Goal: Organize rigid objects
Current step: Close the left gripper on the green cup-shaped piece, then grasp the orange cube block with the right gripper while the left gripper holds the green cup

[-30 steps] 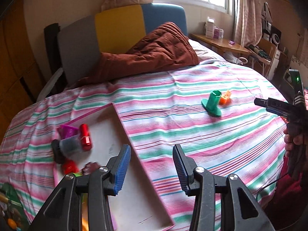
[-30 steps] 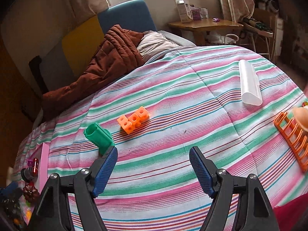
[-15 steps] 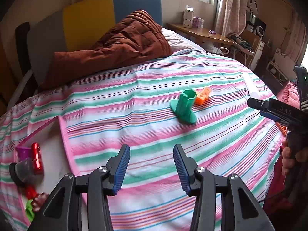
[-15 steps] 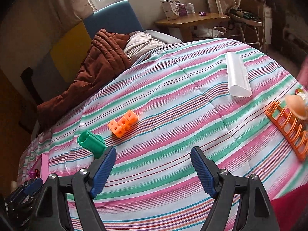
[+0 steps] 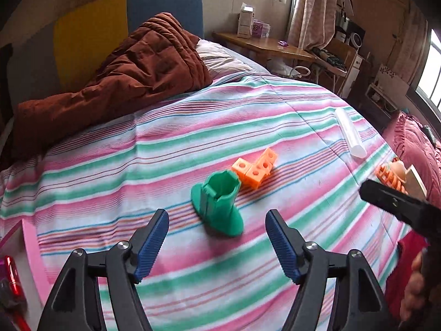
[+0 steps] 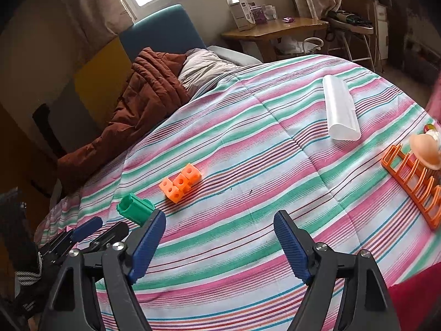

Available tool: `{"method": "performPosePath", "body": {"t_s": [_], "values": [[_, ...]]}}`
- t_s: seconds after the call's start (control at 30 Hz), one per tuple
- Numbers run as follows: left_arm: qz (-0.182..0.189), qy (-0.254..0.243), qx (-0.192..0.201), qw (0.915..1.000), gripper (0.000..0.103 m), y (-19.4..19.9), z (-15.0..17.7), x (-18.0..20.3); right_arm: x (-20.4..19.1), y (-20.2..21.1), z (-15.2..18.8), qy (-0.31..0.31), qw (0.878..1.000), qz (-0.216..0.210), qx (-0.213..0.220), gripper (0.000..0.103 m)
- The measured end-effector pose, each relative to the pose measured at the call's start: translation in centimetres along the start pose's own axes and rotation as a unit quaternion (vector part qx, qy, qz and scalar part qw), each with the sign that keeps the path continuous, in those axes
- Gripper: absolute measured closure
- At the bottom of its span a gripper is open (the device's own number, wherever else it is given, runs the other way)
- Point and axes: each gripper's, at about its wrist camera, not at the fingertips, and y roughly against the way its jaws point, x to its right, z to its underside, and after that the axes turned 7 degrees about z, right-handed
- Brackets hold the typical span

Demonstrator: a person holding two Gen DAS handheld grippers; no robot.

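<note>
Swung away from the pink tray (image 5: 30,251) since a second ago, the left gripper (image 5: 217,244) now faces the green holder (image 5: 219,202), its empty jaws opening wide. Orange cubes (image 5: 255,169) touch the holder's far side; it looks next. The right gripper (image 6: 220,241) hangs wide, empty.

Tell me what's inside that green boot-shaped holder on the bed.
The green boot-shaped holder opens upward; what shows of its hollow looks empty, but the bottom stays hidden by its wall.

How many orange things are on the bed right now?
2. The orange blocks lie mid-bed, just beyond the green piece. The orange rack sits at the right edge, partly cut off by the frame. More may lie out of view.
</note>
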Motion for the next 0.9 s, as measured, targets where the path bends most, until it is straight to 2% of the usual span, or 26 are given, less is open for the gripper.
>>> {"method": "performPosePath", "body": {"t_s": [0.17, 0.2, 0.23, 0.27, 0.43, 0.6, 0.77, 0.83, 0.9], "values": [[-0.006, 0.021, -0.014, 0.9997, 0.03, -3.6, -1.2, -0.2, 0.3, -0.2, -0.2, -0.007, 1.0, -0.003, -0.003, 0.021], [-0.009, 0.024, -0.016, 0.9995, 0.039, -4.1, -1.3, -0.3, 0.3, -0.2, -0.2, -0.006, 1.0, -0.004, -0.004, 0.021], [-0.015, 0.028, -0.016, 0.9994, 0.061, -4.5, -1.3, -0.5, 0.3, -0.3, -0.1, -0.005, 1.0, -0.004, -0.004, 0.021], [-0.013, 0.033, -0.025, 0.999, 0.065, -5.0, -1.3, -0.8, 0.3, -0.3, -0.1, -0.004, 1.0, -0.003, -0.004, 0.021], [0.001, 0.034, 0.0, 0.9994, 0.067, -2.7, 0.0, -1.3, 0.0, -0.5, 0.1, 0.004, 1.0, -0.006, -0.007, 0.021], [0.012, 0.043, 0.01, 0.9989, 0.067, 0.9, 2.0, -1.7, -1.1, -1.4, 1.1, 0.029, 0.999, -0.011, -0.029, 0.021], [0.009, 0.04, 0.023, 0.9989, 0.067, 4.7, 4.4, -2.1, -3.3, -3.0, 1.9, 0.079, 0.995, -0.012, -0.057, 0.02], [0.007, 0.043, 0.028, 0.9987, 0.067, 6.1, 5.4, -2.5, -4.3, -3.7, 1.1, 0.102, 0.993, -0.014, -0.054, 0.015], [0.01, 0.048, 0.027, 0.9984, 0.067, 7.0, 6.2, -2.8, -5.6, -4.7, 0.0, 0.139, 0.989, -0.02, -0.047, 0.014]]}}
